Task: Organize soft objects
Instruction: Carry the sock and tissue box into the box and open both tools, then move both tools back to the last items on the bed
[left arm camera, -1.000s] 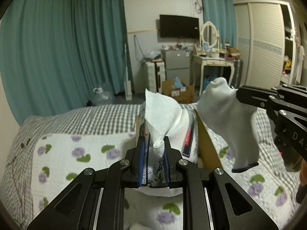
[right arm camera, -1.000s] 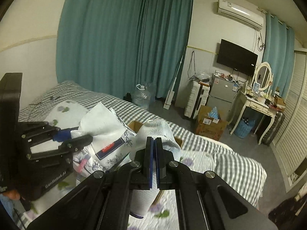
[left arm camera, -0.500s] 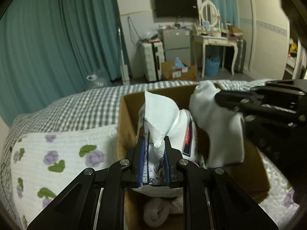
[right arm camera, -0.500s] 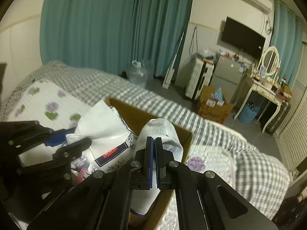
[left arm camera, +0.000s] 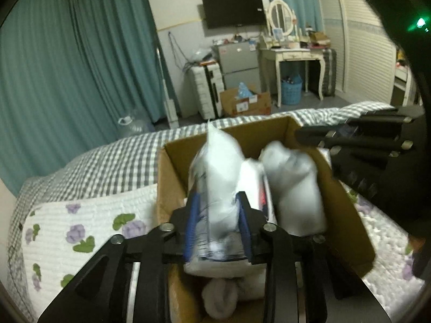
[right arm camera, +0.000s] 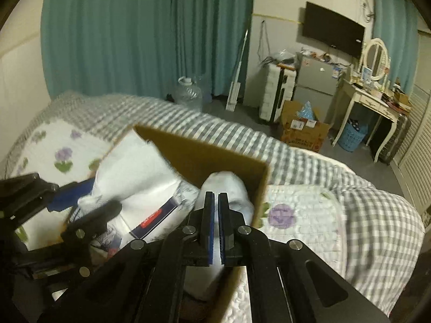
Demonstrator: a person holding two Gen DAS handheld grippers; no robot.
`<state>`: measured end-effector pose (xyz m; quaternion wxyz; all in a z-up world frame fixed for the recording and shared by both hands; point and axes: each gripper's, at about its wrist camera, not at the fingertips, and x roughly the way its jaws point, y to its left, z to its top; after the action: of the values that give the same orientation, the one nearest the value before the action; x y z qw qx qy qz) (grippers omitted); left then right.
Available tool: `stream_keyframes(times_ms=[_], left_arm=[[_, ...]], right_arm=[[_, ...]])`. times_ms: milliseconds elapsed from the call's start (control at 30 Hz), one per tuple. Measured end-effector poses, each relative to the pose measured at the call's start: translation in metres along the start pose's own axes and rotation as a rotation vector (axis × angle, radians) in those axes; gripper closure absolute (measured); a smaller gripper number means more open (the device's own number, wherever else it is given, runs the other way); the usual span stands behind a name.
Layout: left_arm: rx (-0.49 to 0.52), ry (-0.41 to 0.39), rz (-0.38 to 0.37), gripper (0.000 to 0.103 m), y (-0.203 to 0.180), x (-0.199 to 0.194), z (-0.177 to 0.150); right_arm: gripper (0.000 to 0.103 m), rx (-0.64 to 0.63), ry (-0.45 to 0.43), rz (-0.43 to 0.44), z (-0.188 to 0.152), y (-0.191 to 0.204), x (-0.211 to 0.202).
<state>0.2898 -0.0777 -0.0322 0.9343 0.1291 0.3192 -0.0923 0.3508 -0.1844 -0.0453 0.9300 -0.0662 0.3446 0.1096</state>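
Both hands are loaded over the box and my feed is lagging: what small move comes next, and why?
Probably open the right gripper and let the white sock drop. It already hangs inside the cardboard box, beside the tissue pack that the left gripper holds, so nothing seems to block it.

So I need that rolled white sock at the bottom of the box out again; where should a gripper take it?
Judging by its pose, pinch the rolled sock across its rounded end, coming straight down from above. It lies low in the cardboard box, walls close around it, and the tissue pack in the left gripper hangs right over it, so clear that first.
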Motion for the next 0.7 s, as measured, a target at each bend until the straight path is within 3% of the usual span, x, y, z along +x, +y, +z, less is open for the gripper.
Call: stream_keyframes(times_ms=[33,67,100,167,300,367,467,633,700], left_arm=[[-0.003,-0.004,0.007,0.062,0.001,-0.006,0.001],[-0.007,-0.012,0.014,0.053,0.003,-0.017,0.004],[-0.011,-0.02,0.018,0.048,0.004,-0.025,0.005],[-0.021,-0.043,0.025,0.035,0.008,-0.047,0.009],[-0.037,-0.078,0.019,0.032,0.016,-0.1,0.017],[-0.039,-0.096,0.023,0.03,0.022,-0.126,0.019],[-0.056,-0.134,0.032,0.017,0.032,-0.175,0.018],[-0.077,-0.178,0.025,0.014,0.044,-0.234,0.004],[-0.082,-0.174,0.023,0.004,0.048,-0.246,-0.005]], right_arm=[[0.099,-0.003,-0.012,-0.015,0.003,-0.001,-0.011],[0.091,-0.007,-0.022,-0.024,0.006,-0.001,-0.021],[0.076,-0.008,-0.031,-0.03,0.008,-0.002,-0.032],[0.061,-0.004,-0.062,-0.047,0.015,-0.003,-0.06],[0.056,-0.004,-0.121,-0.066,0.025,0.0,-0.123],[0.043,-0.006,-0.144,-0.083,0.028,0.003,-0.157],[0.035,-0.005,-0.171,-0.085,0.028,0.009,-0.205],[0.012,-0.005,-0.216,-0.077,0.014,0.021,-0.278],[0.004,-0.008,-0.236,-0.071,0.005,0.027,-0.301]])
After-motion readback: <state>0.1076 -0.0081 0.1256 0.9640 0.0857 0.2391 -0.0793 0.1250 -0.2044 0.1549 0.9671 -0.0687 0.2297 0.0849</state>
